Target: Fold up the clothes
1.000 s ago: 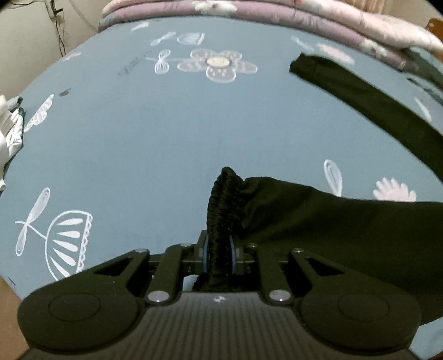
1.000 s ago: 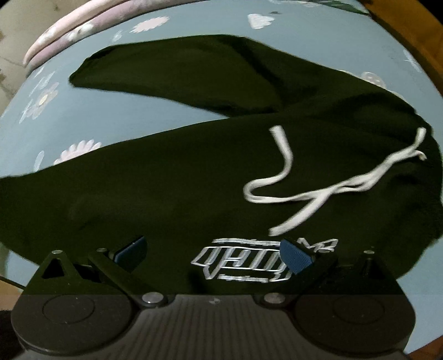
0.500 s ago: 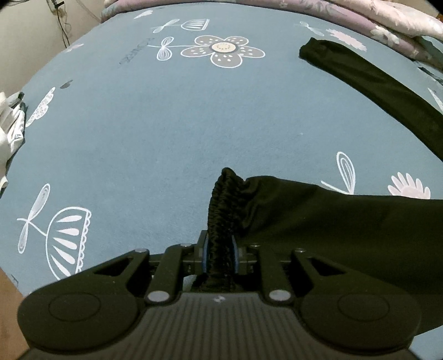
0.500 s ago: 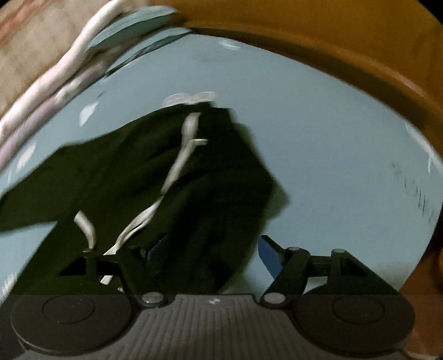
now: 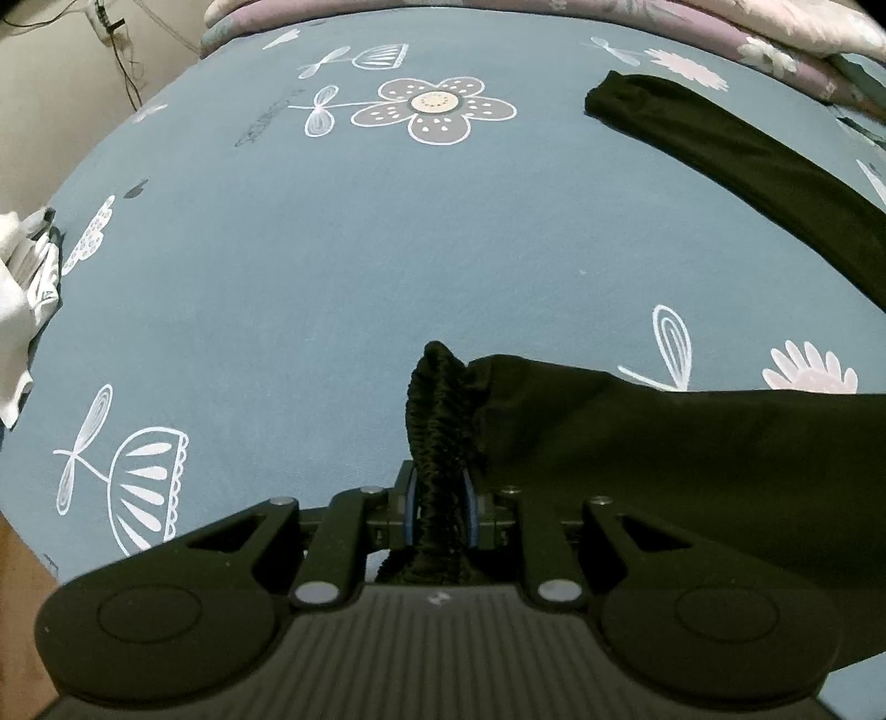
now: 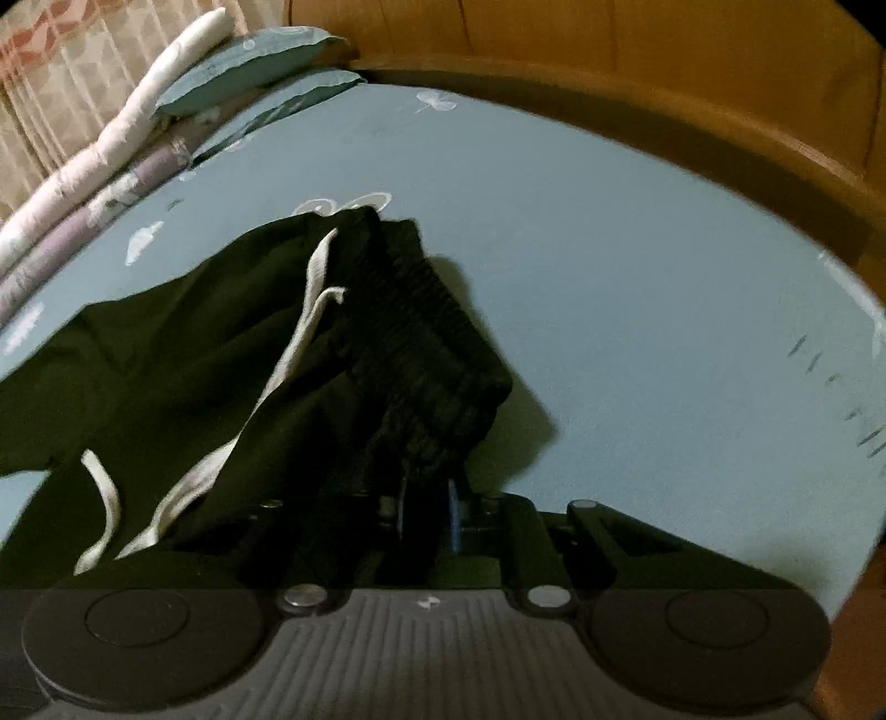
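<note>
One black garment, ribbed at both ends, white drawstring at nine o'clock; left claw pinches a cuff, right claw has just closed onto the waistband

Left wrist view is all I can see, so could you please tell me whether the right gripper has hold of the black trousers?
Observer: Yes, the right gripper has just been closing, and its jaws now pinch the ribbed waistband.
Operator: Is anything loose nearby?
Observer: A white drawstring trails across the fabric, on the picture's left of that gripper.
Operator: What lies beyond?
Observer: Bare blue sheet, then a wooden bed frame.
</note>
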Demonstrator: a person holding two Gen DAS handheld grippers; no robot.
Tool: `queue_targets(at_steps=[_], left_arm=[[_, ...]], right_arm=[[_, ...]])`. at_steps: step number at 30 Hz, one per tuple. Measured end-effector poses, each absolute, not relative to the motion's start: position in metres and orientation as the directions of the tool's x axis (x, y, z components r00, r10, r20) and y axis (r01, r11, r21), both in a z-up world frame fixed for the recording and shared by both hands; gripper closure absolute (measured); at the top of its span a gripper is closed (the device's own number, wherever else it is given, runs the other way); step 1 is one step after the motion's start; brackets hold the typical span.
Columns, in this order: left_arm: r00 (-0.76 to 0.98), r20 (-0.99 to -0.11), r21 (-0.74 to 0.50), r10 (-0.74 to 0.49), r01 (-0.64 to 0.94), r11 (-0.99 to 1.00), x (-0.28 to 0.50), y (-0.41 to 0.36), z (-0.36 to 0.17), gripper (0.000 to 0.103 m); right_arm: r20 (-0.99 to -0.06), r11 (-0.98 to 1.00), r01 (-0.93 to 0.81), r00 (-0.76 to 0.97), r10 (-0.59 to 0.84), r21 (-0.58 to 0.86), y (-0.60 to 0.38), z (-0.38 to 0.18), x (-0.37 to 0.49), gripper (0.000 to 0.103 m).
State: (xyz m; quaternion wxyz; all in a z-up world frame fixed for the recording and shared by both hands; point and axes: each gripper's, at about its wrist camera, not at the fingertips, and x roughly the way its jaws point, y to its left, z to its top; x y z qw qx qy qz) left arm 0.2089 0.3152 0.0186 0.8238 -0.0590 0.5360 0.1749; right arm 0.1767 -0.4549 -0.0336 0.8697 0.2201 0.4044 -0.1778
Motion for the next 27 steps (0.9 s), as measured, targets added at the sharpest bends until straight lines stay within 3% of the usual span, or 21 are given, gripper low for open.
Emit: queue_targets(at_steps=[14,20,22,27], left_arm=[[0.306,-0.948,-0.018,0.085,-0.318,0.948,0.192,0.294,0.016,0.084],[0.289,-0.955,-0.027,0.073,-0.327,0.945,0.195,0.301,0.001,0.084],[0.297,-0.952,-0.027,0.074,-0.323,0.946,0.197,0.303,0.001,0.085],[0.311,-0.948,-0.031,0.071,-0.312,0.95,0.2,0.308,0.0,0.086]], right_arm=[[-0.841,0.831,0.547,0.493,-0.222,0.102,-0.507,-0.026,0.184,0.087],[-0.839,0.84,0.54,0.476,-0.263,0.043,-0.49,-0.015,0.187,0.067],[-0.823,0.85,0.526,0.498,-0.274,0.035,-0.481,-0.001,0.182,0.053],[-0.801,0.902,0.429,0.558,-0.216,0.055,-0.449,0.023,0.187,0.047]])
